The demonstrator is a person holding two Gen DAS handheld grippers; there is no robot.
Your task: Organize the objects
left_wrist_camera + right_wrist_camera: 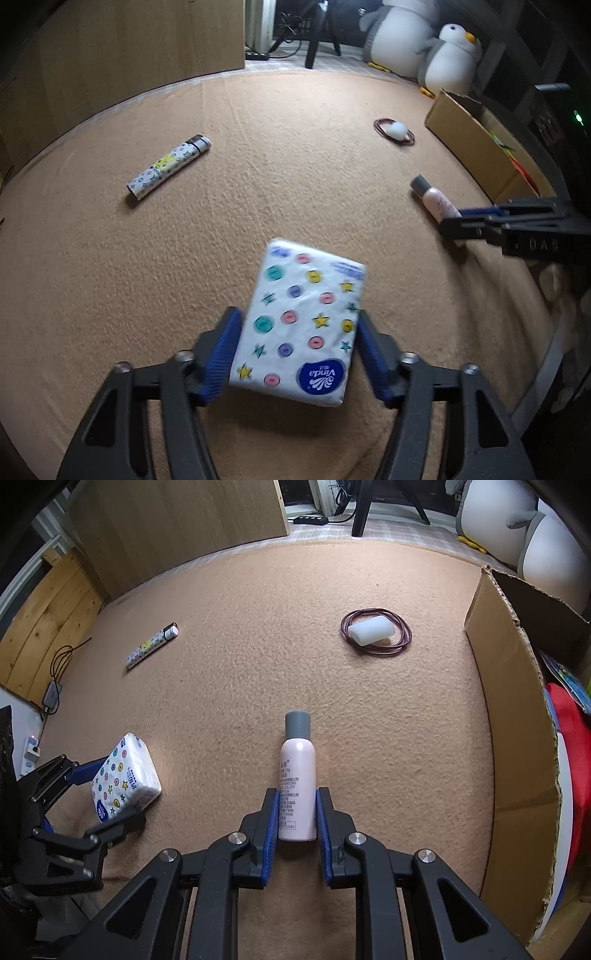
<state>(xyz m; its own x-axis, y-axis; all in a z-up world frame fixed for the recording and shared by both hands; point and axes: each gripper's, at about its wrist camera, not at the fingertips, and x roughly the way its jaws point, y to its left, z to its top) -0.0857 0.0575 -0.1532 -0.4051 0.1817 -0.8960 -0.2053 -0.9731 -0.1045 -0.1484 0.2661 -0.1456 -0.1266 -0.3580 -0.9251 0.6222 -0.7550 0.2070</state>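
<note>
Left wrist view
Left gripper [297, 354]: lowest in frame, blue pads pressed on both long sides of tissue pack, clenched on it.
Tissue pack [301, 323]: white with coloured dots and stars, blue Vinda logo toward camera, centre bottom, tilted slightly right, over tan carpet [258, 166].
Lighter [168, 166]: patterned, silver top, lying flat at left of centre, well apart from pack.
Hair tie [406, 138]: dark red loop, upper right, ringing white eraser-like block [397, 129].
Pink bottle [436, 201]: grey cap, lying at right, its lower end between fingers of right gripper [456, 223] entering from right edge.
Cardboard box [476, 147]: far right, open, coloured items inside.
Plush penguins [450, 59]: top right, beyond carpet edge.

Right wrist view
Right gripper [296, 830]: bottom centre, blue pads against both sides of pink bottle [297, 794], grasping it.
Bottle position: lying lengthwise on carpet [258, 627], grey cap pointing away from camera, printed text along body.
Tissue pack [125, 775]: lower left, held between fingers of left gripper [107, 794], one corner tipped upward.
Lighter [151, 650]: upper left, flat on carpet.
Hair tie [402, 642]: upper right of centre, around white block [371, 631].
Cardboard box [517, 738]: right edge, tall wall near bottle side, red and blue items behind.
</note>
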